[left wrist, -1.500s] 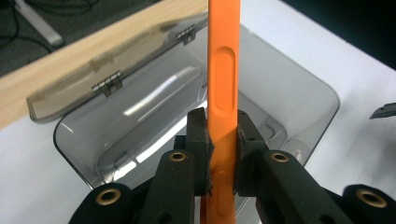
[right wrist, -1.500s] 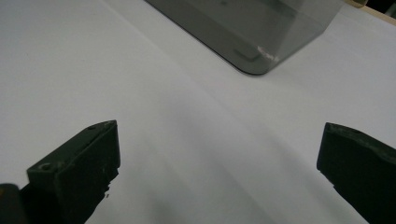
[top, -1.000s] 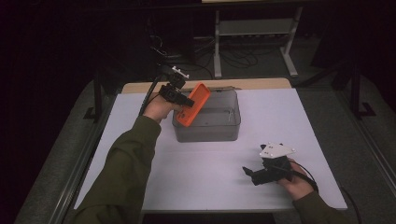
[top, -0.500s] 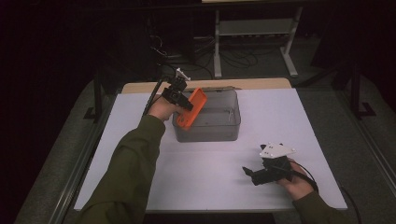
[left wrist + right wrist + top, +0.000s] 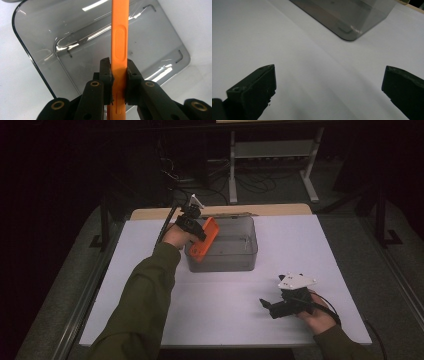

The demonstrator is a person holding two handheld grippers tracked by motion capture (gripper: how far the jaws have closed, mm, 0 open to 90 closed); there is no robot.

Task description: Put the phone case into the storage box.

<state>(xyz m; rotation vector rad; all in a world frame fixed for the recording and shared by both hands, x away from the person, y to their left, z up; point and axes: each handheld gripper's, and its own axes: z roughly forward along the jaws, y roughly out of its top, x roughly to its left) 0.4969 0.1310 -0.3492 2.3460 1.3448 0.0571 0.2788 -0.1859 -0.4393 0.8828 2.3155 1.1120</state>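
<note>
The left gripper [image 5: 196, 231] is clamped on an orange phone [image 5: 204, 239], its pads pressing the two flat faces, seen in the left gripper view as a thin orange edge [image 5: 119, 50] pinched between the black jaws. It holds the phone tilted over the left end of a clear grey plastic bin [image 5: 235, 251] that stands on the white counter [image 5: 150, 250], toward its far side. The phone's lower end hangs at the bin's left rim. The right gripper [image 5: 272, 308] rests low near the front right of the counter, well apart from the bin, its jaws spread wide with nothing between them.
</note>
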